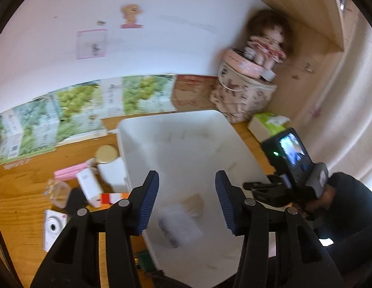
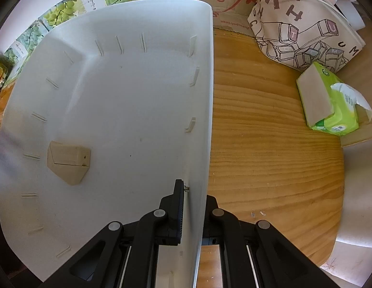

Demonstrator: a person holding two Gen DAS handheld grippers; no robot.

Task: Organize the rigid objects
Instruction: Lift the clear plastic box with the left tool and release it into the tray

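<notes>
A white plastic bin point(image 1: 186, 144) stands on the wooden table. My left gripper point(image 1: 187, 199) is open and empty above it. Below it in the bin lie a clear plastic box point(image 1: 180, 225) and a beige box point(image 1: 193, 204). My right gripper point(image 2: 193, 206) is shut on the bin's right wall point(image 2: 205, 120), one finger inside and one outside. The beige box point(image 2: 68, 162) shows on the bin floor in the right wrist view. Left of the bin lie a gold-lidded white jar point(image 1: 109, 165), a white box point(image 1: 90, 187), a pink box point(image 1: 70, 171), a clear jar point(image 1: 57, 192) and a small white camera point(image 1: 52, 226).
Fruit-print cartons point(image 1: 78, 110) line the wall. A patterned fabric bag point(image 2: 303, 28) with a doll point(image 1: 267, 40) on top stands at the back right. A green tissue pack point(image 2: 327, 103) lies on the table to the right. The table edge curves at the right.
</notes>
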